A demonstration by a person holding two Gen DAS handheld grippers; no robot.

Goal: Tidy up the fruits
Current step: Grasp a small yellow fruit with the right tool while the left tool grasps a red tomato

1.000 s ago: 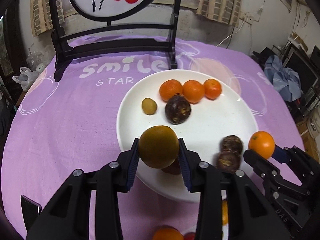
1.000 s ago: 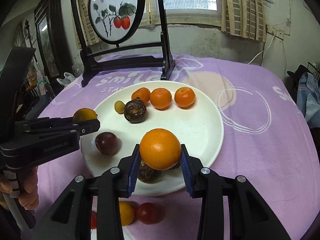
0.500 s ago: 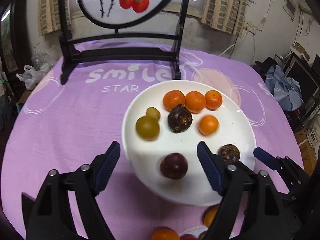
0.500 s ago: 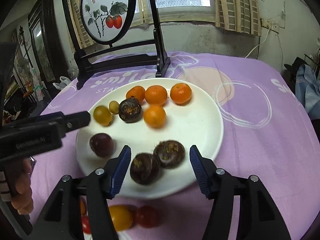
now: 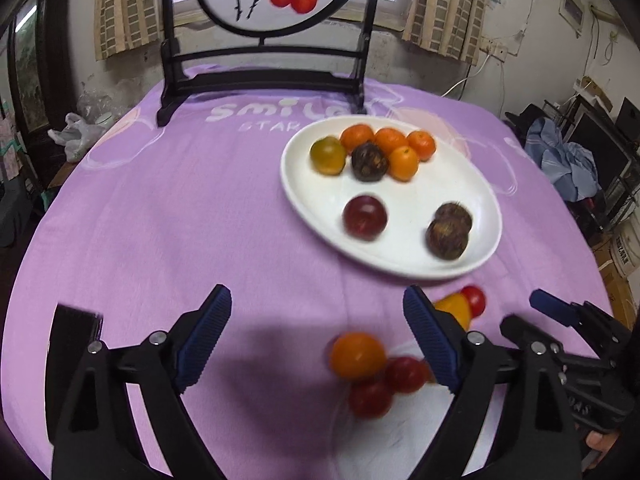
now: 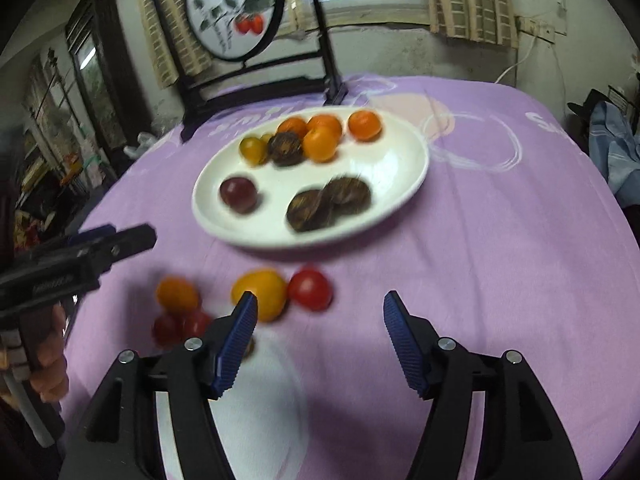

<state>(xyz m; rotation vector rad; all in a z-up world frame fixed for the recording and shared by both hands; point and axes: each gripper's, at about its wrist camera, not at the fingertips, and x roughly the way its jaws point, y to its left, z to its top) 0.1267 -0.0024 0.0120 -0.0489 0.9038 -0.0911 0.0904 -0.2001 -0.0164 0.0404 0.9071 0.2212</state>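
Observation:
A white plate (image 5: 404, 196) (image 6: 396, 172) holds several oranges (image 5: 404, 163) (image 6: 320, 143), a green-yellow fruit (image 5: 328, 155) (image 6: 253, 150), a dark red plum (image 5: 365, 217) (image 6: 238, 193) and dark brown fruits (image 5: 447, 237) (image 6: 310, 210). Loose on the purple cloth near me lie an orange fruit (image 5: 357, 354) (image 6: 177, 293), a yellow fruit (image 5: 454, 309) (image 6: 262, 291) and red tomatoes (image 5: 404, 374) (image 6: 310, 289). My left gripper (image 5: 318, 338) is open and empty above the cloth, left of the loose fruits. My right gripper (image 6: 320, 340) is open and empty, near the yellow fruit and a red tomato.
A black wooden stand (image 5: 264, 80) (image 6: 260, 76) with a round painted screen stands at the table's far side. A white sheet (image 5: 400, 440) (image 6: 256, 400) lies on the cloth at the near edge. Clutter surrounds the round table.
Both grippers released their fruits onto the plate, opened, and pulled back toward the near edge. The loose fruits on the cloth have come into full view.

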